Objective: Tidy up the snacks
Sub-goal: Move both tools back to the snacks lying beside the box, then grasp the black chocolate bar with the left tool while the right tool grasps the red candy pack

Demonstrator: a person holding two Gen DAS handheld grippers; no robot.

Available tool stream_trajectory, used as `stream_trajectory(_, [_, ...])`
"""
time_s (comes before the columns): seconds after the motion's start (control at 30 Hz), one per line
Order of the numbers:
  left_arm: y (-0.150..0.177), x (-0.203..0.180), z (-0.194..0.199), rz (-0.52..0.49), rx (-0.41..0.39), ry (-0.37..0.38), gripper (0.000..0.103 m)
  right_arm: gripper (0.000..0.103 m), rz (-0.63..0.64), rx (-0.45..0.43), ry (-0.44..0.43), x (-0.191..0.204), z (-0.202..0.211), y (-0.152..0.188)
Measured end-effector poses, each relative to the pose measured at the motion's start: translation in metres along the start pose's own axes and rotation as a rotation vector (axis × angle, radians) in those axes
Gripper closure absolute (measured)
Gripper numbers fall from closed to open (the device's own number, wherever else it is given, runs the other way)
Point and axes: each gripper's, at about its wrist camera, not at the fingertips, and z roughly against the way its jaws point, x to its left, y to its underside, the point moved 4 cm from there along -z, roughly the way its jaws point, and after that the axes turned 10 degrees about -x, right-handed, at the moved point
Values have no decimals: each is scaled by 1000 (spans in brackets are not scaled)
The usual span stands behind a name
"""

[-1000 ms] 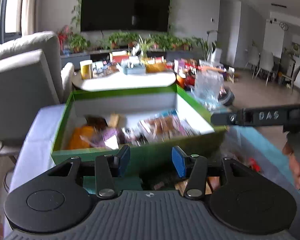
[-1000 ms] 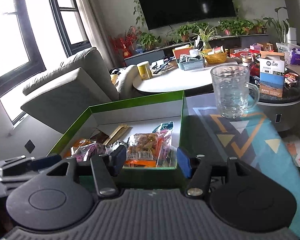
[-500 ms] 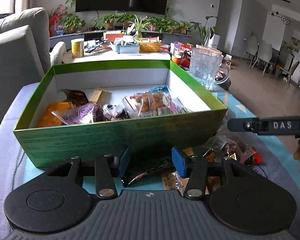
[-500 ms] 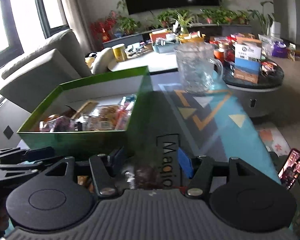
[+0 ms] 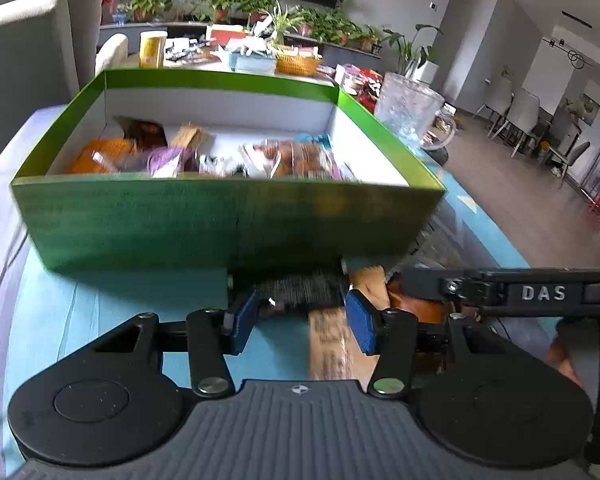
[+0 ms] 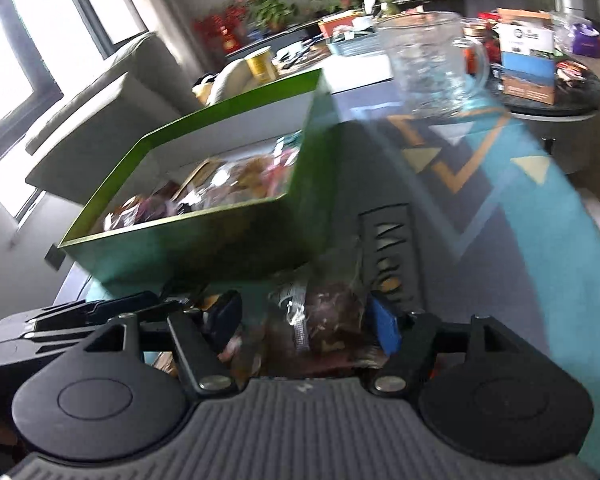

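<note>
both tongs spread wide, gripping nothing. left gripper [image 5: 300, 318] hangs over a dark ridged packet [image 5: 300, 291] by the green box [image 5: 220, 220] near wall, 12 o'clock. right gripper [image 6: 306, 322] straddles a clear brownish snack bag [image 6: 332, 320]. risk: the crowded grippers collide or snag two wrappers. only the right view shows the mat lettering; only the left shows a tan packet [image 5: 332, 344].

Both grippers have dropped low, before the green box's [image 5: 228, 220] near wall. The left gripper [image 5: 300, 316] now straddles a dark packet [image 5: 300, 290]. The right gripper [image 6: 306, 318] now brackets a clear-wrapped snack [image 6: 332, 320].
</note>
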Motion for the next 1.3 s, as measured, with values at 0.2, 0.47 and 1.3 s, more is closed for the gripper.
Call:
stream_trajectory(0.2, [21, -6, 31, -32, 41, 1, 59, 44, 45, 35, -85, 31, 7, 19])
stream_trajectory(0.47, [24, 4, 67, -53, 41, -11, 59, 44, 164, 54, -165, 55, 24, 28])
stream_trajectory(1.3, [-14, 3, -14, 48, 67, -262, 46, 44, -39, -9, 60, -18, 31, 13])
